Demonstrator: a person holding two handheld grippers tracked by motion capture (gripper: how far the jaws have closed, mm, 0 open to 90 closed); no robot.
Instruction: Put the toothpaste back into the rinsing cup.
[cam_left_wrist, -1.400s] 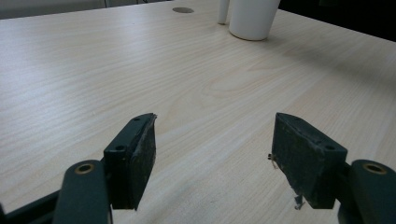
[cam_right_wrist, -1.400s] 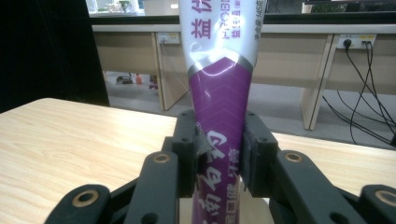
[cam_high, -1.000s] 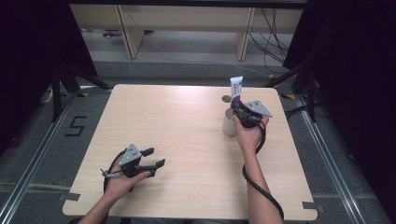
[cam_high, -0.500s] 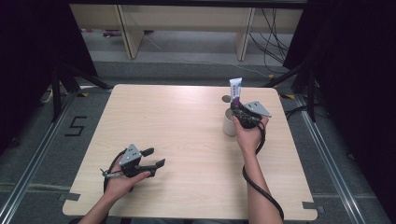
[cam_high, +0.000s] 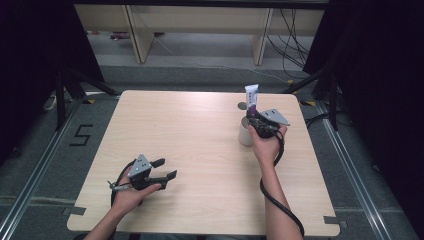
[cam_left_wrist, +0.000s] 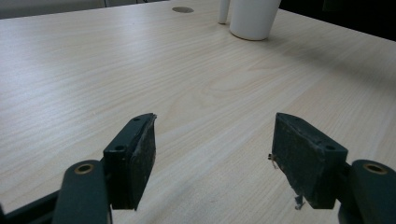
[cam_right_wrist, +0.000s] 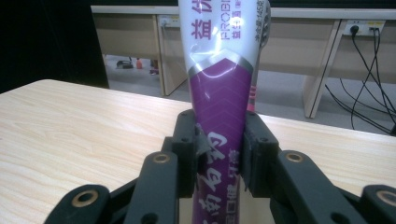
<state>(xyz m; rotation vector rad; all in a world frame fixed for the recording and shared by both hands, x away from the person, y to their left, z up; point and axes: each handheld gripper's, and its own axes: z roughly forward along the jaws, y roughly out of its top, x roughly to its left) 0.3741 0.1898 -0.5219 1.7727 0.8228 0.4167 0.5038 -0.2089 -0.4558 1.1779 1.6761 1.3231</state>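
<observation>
The toothpaste tube (cam_right_wrist: 224, 93) stands straight up, its flat end at the top; its long side runs up and down; the right gripper (cam_right_wrist: 219, 154) squeezes it between both jaws, right above the white cup (cam_high: 245, 134) near the far right of the table (cam_high: 175, 130); the left gripper (cam_left_wrist: 212, 154) rests wide open, holding nothing.

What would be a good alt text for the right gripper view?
The right gripper holds an upright purple and white tube between its two black jaws. Behind it are a light wooden table and, farther back, wooden furniture with cables on the floor.
</observation>
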